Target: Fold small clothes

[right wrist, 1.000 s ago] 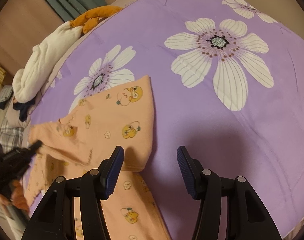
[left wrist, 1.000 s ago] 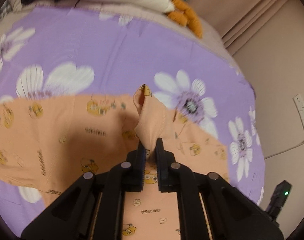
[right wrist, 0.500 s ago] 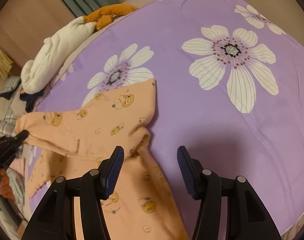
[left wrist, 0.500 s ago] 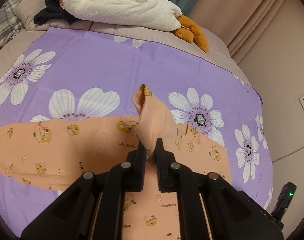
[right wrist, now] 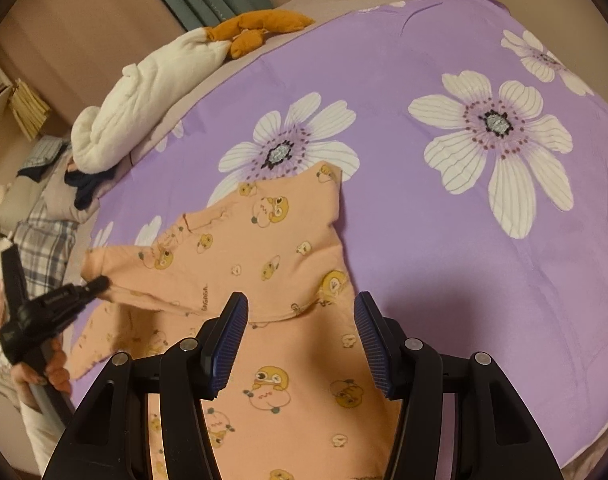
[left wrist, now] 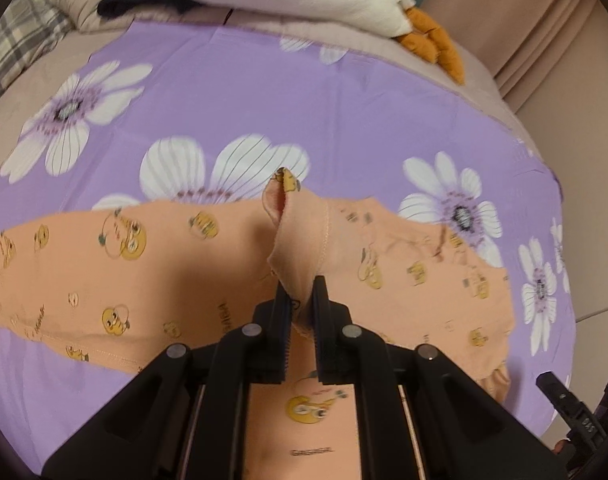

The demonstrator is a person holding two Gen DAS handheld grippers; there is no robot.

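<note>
One garment is in play, the peach printed garment (right wrist: 276, 240), and I judge its folding as only begun. It lies spread on the purple floral sheet (right wrist: 444, 240) of the bed, with one part already laid back over the body, its hemmed edge crossing just ahead of my right hand-held gripper (right wrist: 300, 344). That gripper hangs over the cloth with its jaws spread and nothing between them. My left hand-held gripper (left wrist: 300, 296) is pressed together on a lifted sleeve or corner of the garment, which stands up in a pinched ridge above the flat fabric. What is left, as I read it: lay this held part down, bring in the other side, then fold the length. No finished, stacked clothes show anywhere I can see.
</note>
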